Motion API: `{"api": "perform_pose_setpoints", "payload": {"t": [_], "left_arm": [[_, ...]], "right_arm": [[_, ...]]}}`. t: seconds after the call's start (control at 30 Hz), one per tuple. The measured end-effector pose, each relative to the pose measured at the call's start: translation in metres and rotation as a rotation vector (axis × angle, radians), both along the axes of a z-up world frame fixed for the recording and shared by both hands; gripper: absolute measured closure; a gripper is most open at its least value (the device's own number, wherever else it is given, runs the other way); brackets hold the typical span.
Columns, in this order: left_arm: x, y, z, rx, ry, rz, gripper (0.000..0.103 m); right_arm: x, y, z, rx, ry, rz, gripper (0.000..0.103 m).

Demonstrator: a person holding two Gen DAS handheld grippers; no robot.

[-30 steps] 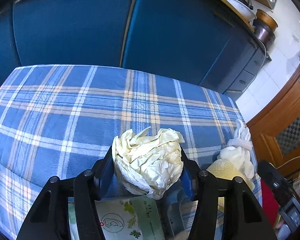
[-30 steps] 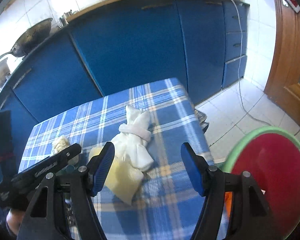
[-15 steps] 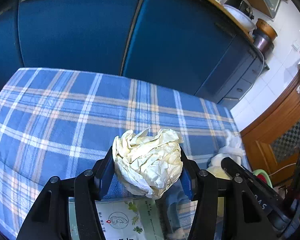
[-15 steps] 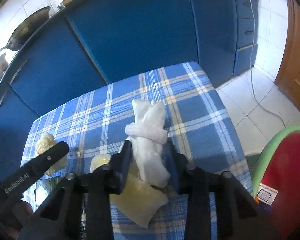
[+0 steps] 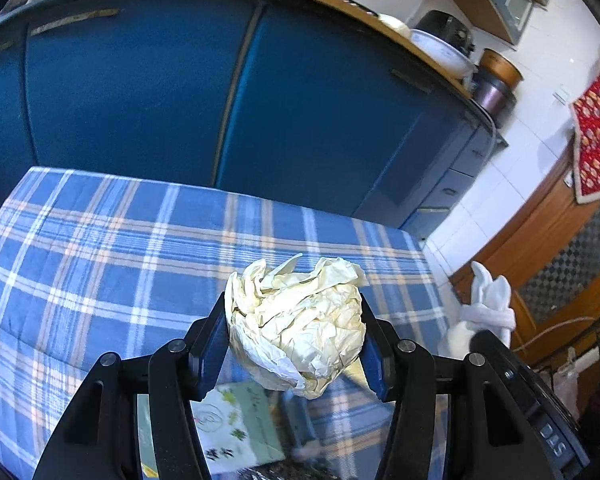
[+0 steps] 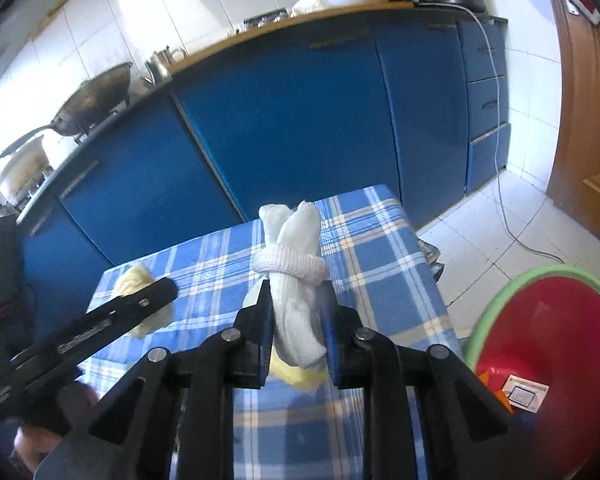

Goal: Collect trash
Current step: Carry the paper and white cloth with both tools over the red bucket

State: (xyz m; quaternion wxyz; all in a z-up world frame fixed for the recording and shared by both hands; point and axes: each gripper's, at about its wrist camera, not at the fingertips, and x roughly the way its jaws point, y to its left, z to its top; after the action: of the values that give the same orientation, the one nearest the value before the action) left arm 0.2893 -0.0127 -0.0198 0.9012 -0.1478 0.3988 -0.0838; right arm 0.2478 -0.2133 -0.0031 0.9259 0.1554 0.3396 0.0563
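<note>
My left gripper (image 5: 294, 338) is shut on a crumpled cream paper ball (image 5: 296, 316), held above the blue plaid table (image 5: 100, 260). In the right wrist view that ball (image 6: 134, 276) shows behind the left gripper's finger (image 6: 140, 304). My right gripper (image 6: 296, 308) has its jaws closing on a white knotted cloth bundle (image 6: 290, 240). The pads press its lower half, and it hangs clear of the table. The bundle (image 5: 488, 304) also shows at the right of the left wrist view.
A yellow sponge-like piece (image 6: 296, 376) lies on the cloth under the right gripper. A green-printed packet (image 5: 236, 428) lies below the left gripper. A red bin with a green rim (image 6: 540, 340) stands at the table's right. Blue cabinets (image 5: 140, 92) rise behind.
The right gripper came down around the white bundle, shut on it and lifted it off the table. The left gripper rose with the paper ball still held.
</note>
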Motion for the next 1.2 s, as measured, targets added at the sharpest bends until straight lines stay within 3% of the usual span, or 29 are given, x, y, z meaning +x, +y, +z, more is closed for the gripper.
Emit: {"api": "perform_pose_setpoints", "payload": {"t": [0.1,0.53,1.2], "left_arm": [[-0.005,-0.011,0.006,0.032,-0.013,-0.026,0.044],[-0.026,-0.044,0.02,0.035,-0.054,-0.127,0.044],[-0.074,-0.101,0.041,0.05,-0.122,-0.328,0.044]], "right_arm": [[-0.021,-0.006,0.006,0.004,-0.017,-0.002,0.079],[-0.1,-0.048,0.009,0.051,-0.019,-0.087,0.079],[-0.169,-0.127,0.002,0.025,-0.034,-0.327,0.079]]}}
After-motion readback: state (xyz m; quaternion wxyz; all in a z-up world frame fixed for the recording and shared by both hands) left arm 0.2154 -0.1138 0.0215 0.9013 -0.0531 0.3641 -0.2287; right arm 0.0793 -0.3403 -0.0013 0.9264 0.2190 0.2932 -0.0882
